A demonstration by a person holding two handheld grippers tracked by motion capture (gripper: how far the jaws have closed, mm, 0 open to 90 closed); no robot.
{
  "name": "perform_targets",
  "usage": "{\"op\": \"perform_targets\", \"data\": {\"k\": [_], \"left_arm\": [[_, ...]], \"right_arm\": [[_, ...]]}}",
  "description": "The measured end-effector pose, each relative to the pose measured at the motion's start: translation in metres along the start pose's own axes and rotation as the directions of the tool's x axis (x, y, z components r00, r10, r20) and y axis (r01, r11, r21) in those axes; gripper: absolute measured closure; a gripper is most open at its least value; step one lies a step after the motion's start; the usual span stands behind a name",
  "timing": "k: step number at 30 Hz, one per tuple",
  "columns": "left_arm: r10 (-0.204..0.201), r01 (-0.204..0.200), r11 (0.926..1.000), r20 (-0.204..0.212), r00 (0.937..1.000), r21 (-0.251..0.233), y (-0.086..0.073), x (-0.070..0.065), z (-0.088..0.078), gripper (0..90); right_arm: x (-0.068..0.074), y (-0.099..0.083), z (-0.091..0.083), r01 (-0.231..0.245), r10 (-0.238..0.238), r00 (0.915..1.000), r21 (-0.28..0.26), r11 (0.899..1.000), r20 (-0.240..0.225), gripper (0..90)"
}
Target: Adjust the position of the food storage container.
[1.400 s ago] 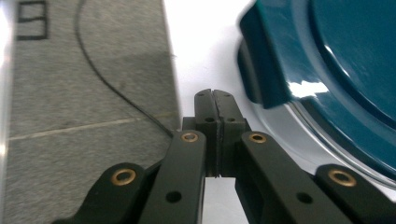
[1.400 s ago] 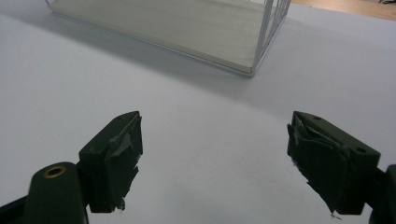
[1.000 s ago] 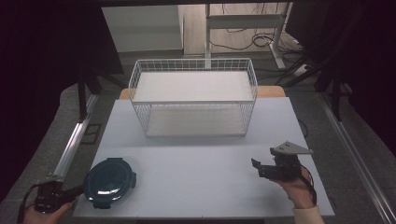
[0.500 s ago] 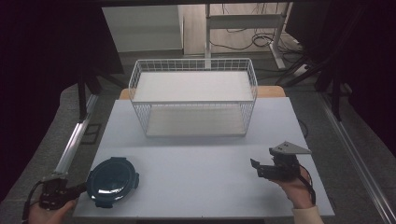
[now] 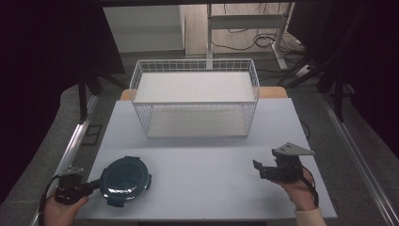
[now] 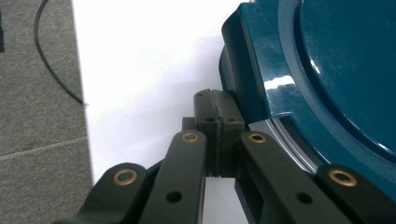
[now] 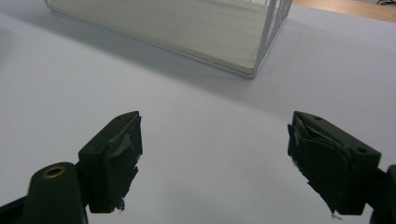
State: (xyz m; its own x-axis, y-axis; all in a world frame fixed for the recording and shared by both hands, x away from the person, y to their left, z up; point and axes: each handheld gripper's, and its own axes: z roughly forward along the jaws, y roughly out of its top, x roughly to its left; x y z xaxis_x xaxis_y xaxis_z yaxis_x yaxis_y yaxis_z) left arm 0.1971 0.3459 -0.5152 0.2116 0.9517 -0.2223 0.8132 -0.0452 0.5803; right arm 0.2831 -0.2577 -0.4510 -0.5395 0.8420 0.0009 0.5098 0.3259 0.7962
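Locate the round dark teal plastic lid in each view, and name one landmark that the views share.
High view: round dark teal plastic lid lies at lower left on the white table.
Left gripper view: upper right, beside the shut jaws.
Right gripper view: not in it.
Shared landmark: the white table.

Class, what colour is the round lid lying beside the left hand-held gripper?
Dark teal, glossy; the lid shows best in the left gripper view.

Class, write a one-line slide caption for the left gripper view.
Shut left gripper on the white table, its tips beside the dark teal round lid.
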Motion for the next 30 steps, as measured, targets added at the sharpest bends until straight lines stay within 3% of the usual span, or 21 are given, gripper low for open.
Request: {"op": "perform_targets", "data": {"k": [15, 30], "left_arm": [[0.068, -0.071, 0.9971, 0.080, 0.9944, 0.028, 0.016, -0.034, 0.020, 90.0], [0.121, -0.126, 0.9912, 0.114, 0.9860, 0.039, 0.028, -0.064, 0.035, 90.0]], "right_arm": [[-0.001, -0.001, 0.001, -0.005, 0.005, 1.0000, 0.005, 1.000, 0.002, 17.7], [-0.002, 0.000, 0.001, -0.009, 0.009, 1.0000, 0.005, 1.000, -0.001, 17.7]]}}
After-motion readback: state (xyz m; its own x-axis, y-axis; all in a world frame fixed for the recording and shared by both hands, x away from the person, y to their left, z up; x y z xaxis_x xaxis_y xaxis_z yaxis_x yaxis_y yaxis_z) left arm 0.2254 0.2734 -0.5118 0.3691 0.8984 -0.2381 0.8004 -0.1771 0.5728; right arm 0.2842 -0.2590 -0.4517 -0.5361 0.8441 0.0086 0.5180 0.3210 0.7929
